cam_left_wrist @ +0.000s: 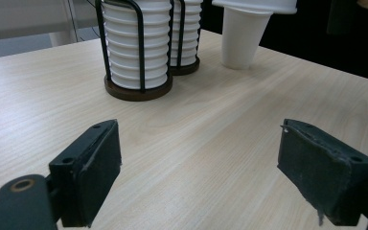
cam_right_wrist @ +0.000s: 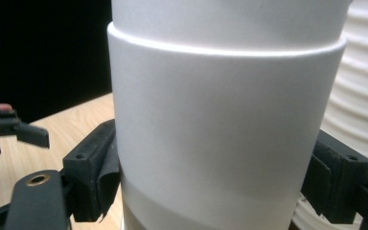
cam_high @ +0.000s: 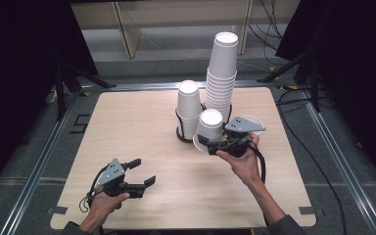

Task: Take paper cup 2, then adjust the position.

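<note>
You're looking at matt white paper cups (cam_high: 210,125), black wire racks (cam_left_wrist: 139,45), a pale wood-grain table (cam_high: 142,142), and possibly rubbery gripper pads (cam_left_wrist: 103,165).

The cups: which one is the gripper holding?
The single upside-down cup in front of the two stacks, between the right gripper jaws. The others sit nested in the short stack and tall stack, in black wire holders.

floor: grey (cam_high: 352,161) | backdrop: black curtains (cam_high: 14,73) | rear: pale wooden shelf (cam_high: 176,14), possibly a bench | cables (cam_high: 269,19)
</note>
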Demonstrator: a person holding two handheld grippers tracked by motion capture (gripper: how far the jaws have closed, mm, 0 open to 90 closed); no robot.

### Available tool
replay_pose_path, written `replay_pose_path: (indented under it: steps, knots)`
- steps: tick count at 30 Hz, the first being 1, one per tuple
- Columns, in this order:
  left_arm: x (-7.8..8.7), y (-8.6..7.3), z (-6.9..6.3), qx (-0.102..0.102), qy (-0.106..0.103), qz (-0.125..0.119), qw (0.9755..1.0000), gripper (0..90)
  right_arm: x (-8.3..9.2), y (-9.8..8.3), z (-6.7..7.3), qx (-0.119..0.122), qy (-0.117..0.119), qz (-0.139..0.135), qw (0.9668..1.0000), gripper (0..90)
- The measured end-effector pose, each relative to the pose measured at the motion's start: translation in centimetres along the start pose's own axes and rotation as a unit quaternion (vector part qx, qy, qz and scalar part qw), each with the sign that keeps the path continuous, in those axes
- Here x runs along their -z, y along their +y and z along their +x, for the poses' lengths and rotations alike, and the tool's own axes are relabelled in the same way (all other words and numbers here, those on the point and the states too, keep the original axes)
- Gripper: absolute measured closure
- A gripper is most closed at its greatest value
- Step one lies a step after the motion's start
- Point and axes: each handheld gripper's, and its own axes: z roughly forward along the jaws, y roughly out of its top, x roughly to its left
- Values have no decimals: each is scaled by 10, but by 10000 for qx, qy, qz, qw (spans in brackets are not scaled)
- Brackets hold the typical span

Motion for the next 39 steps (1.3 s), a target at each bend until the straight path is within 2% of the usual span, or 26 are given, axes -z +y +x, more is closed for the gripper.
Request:
replay_pose_path:
  steps: [1,2,5,7,10,13,14,15,16,18,20,21,23,24,25,26,28,29,32,33,34,35,36,37,38,39]
  knots:
    - [0,0,0,4,4,-5,10000,145,-3,-3,2,-21,94,39,9999,192]
    - [2,1,0,-10,71,117,9999,145,-3,-4,3,0,39,77,10000,192]
    - [0,0,0,2,19,12,10000,145,-8,-10,6,110,75,135,9998,192]
    - [2,1,-1,-7,77,110,9999,145,-12,-13,7,126,133,103,9998,191]
    - [2,2,0,18,73,51,10000,145,-16,-18,13,-25,289,185,9994,191]
    - [1,1,0,-1,44,25,10000,145,-20,-23,17,65,338,257,9991,190]
    - [2,2,0,-5,74,93,9999,145,-22,-25,19,34,406,305,9987,190]
    - [2,2,-1,-14,74,84,9999,146,-22,-25,21,18,364,383,9986,190]
    - [2,2,-1,-20,72,97,9999,145,-23,-25,20,139,344,348,9987,190]
    - [2,2,-1,-32,68,99,9999,145,-26,-25,24,5,450,358,9983,190]
    - [2,1,-1,-32,76,97,9999,145,-29,-25,25,167,421,294,9985,190]
    - [2,1,-1,-39,80,101,9999,146,-31,-25,27,104,502,260,9983,190]
    - [3,1,-1,-44,84,103,9999,145,-33,-25,31,138,573,283,9979,190]
    - [3,1,-1,-45,77,97,9999,145,-35,-25,34,165,548,251,9980,190]
    - [3,1,-1,-54,68,92,9999,146,-37,-25,37,72,668,284,9973,190]
    - [1,0,-1,-70,13,13,10000,145,-38,-25,39,115,694,246,9972,190]
    - [2,1,-3,-77,22,64,9999,146,-41,-23,44,160,729,270,9968,190]
    - [2,1,-3,-61,6,46,10000,146,-43,-23,48,76,816,281,9962,190]
    - [2,1,-4,-100,-61,65,9999,146,-49,-22,55,100,1009,228,9946,190]
    - [1,0,-4,-83,-89,36,9999,146,-50,-23,58,86,1042,232,9942,190]
    - [-1,0,-4,-71,-178,-51,9998,146,-50,-22,59,183,969,324,9946,190]
    - [-1,0,-4,-51,-201,-59,9998,145,-52,-22,61,181,1011,251,9944,190]
    - [-1,0,-5,-41,-233,-69,9997,146,-51,-22,62,135,1027,335,9941,190]
    - [-2,0,-6,-35,-263,-94,9996,146,-53,-22,63,175,1050,301,9939,190]
    - [-1,1,-6,-65,-234,19,9997,145,-55,-23,66,47,1135,267,9932,190]
    - [-1,1,-7,-56,-254,9,9997,146,-55,-23,67,61,1184,293,9925,191]
